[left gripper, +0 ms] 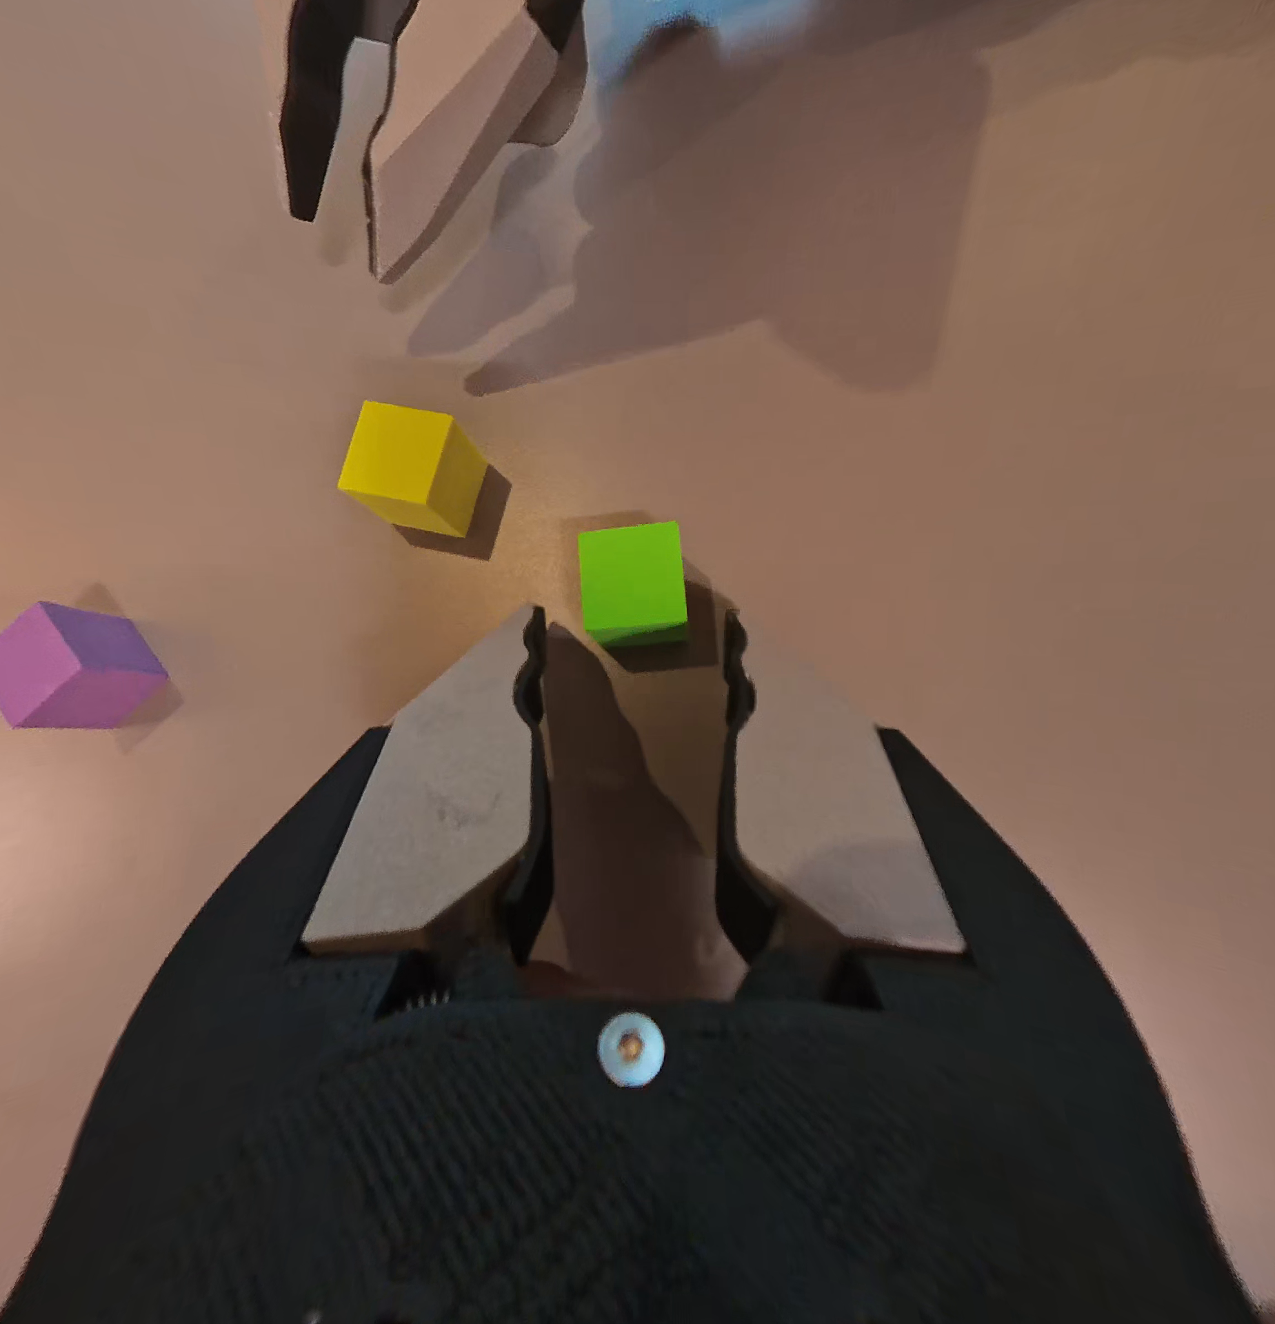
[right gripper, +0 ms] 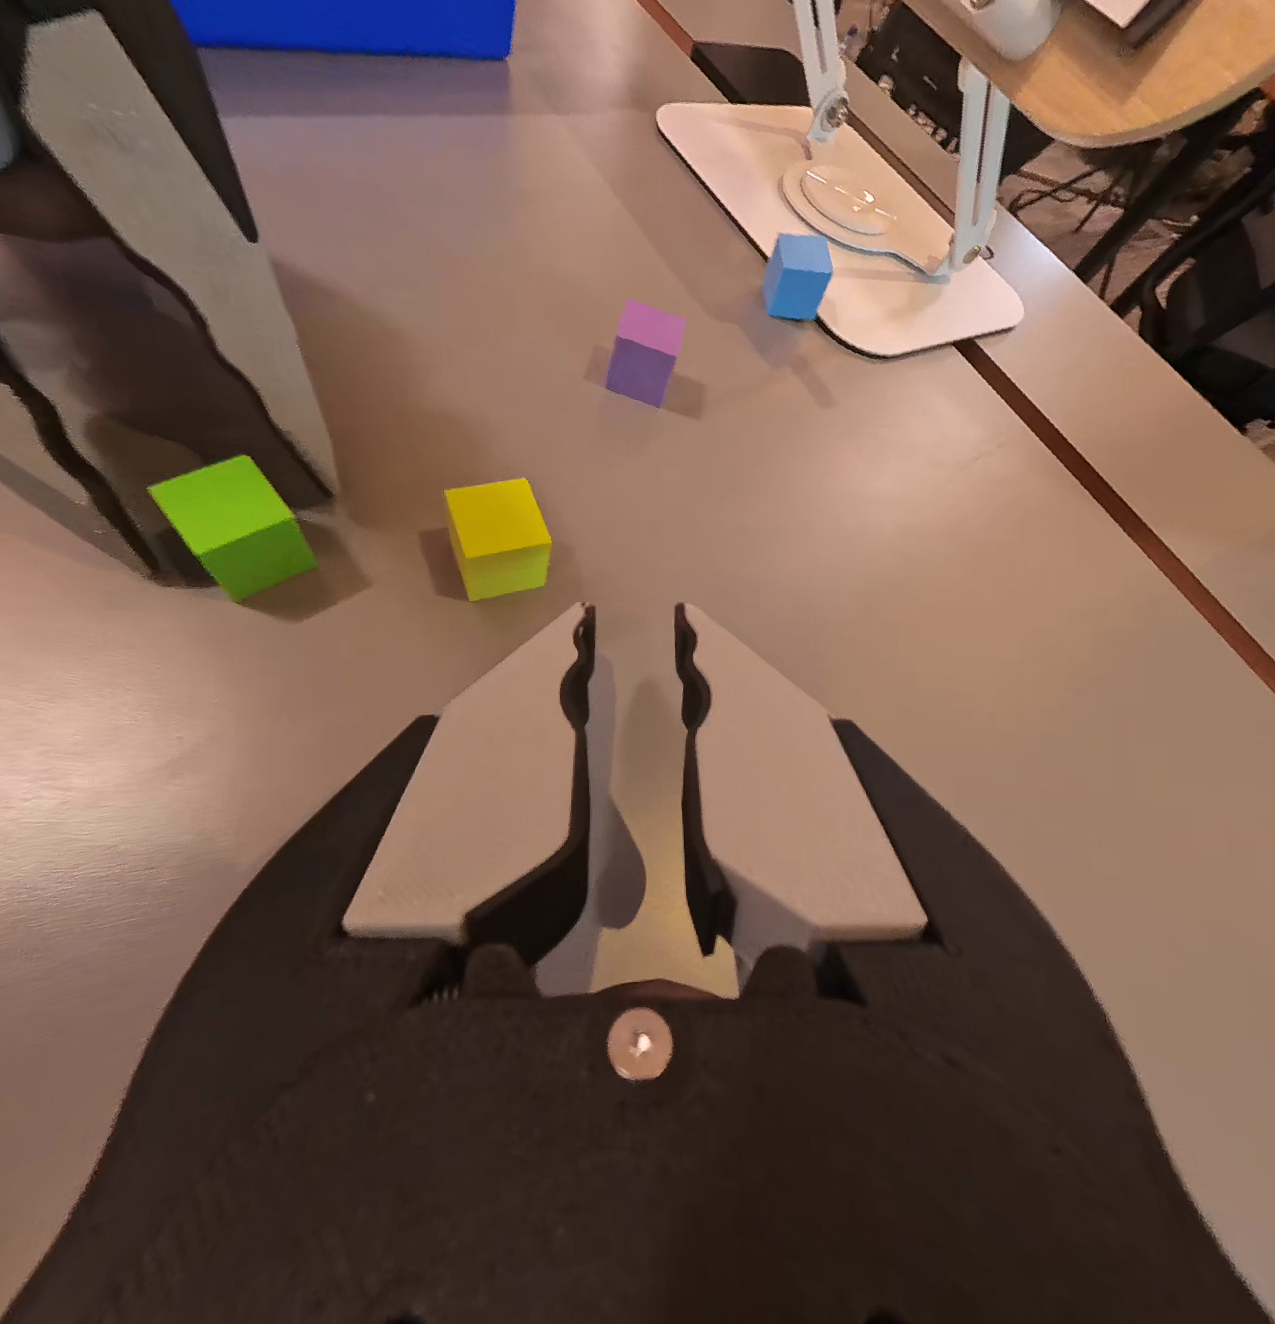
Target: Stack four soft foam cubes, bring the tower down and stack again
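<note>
Four foam cubes lie scattered, unstacked: I see the green foam cube (left gripper: 632, 580) just off my left gripper (left gripper: 633, 616), jaws wide, empty; right gripper (right gripper: 633, 609) part-open, empty, near the yellow foam cube (right gripper: 498, 536).

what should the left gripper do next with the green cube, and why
Probably ease the left gripper forward and down so its open jaws straddle the green cube, then close. The cube sits just past its fingertips, all four cubes lie apart on the table, and the right gripper holds nothing.

Green cube (right gripper: 232, 526), yellow cube (right gripper: 498, 537), purple cube (right gripper: 645, 352), blue cube (right gripper: 797, 276); grey table (right gripper: 835, 573); white stand base (right gripper: 749, 157) upper right.
</note>
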The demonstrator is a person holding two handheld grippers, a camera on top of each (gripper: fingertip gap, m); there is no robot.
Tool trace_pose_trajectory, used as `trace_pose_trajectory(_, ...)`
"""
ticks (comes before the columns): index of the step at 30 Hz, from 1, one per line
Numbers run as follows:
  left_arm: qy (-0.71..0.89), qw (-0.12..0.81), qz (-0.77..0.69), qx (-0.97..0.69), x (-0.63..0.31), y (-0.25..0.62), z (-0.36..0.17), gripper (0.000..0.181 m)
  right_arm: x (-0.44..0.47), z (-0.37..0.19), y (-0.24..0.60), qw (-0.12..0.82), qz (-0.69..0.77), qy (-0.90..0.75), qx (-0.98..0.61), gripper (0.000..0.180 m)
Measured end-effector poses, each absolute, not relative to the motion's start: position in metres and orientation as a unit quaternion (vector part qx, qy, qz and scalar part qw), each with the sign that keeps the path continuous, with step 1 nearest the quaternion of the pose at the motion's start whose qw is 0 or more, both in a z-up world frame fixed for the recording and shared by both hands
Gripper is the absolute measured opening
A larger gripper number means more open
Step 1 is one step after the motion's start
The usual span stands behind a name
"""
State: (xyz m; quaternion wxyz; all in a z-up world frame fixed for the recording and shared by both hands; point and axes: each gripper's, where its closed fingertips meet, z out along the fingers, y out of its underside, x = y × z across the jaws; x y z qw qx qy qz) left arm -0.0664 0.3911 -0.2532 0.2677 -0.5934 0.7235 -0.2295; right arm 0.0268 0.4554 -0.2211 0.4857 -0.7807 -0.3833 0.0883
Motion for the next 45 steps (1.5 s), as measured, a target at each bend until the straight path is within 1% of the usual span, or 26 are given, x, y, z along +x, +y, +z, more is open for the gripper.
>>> trace_pose_trajectory(2,0.723,0.266,-0.224,-0.597,-0.071,0.393,-0.253,0.055,0.019,-0.217,0.45,0.487,0.112,-0.392,-0.773,0.022)
trace_pose_trajectory(7,0.714,0.269,-0.228,-0.605,-0.078,0.399,-0.253,0.056,0.007,-0.213,0.441,0.484,0.162,-0.393,-0.765,0.027)
trace_pose_trajectory(11,0.708,0.268,-0.229,-0.612,-0.083,0.403,-0.254,0.056,-0.001,-0.219,0.435,0.464,0.181,-0.399,-0.77,0.034)
trace_pose_trajectory(18,0.7,0.258,-0.249,-0.618,-0.081,0.399,-0.255,0.053,-0.016,-0.231,0.447,0.447,0.161,-0.399,-0.785,0.038)
trace_pose_trajectory(22,0.693,0.254,-0.253,-0.625,-0.076,0.395,-0.256,0.056,-0.023,-0.24,0.451,0.429,0.139,-0.408,-0.794,0.044)
trace_pose_trajectory(35,0.67,0.29,-0.219,-0.648,-0.065,0.404,-0.253,0.06,-0.025,-0.241,0.451,0.42,0.162,-0.407,-0.795,0.043)
trace_pose_trajectory(45,0.668,0.292,-0.217,-0.649,-0.065,0.405,-0.253,0.06,-0.028,-0.245,0.451,0.409,0.153,-0.421,-0.795,0.036)
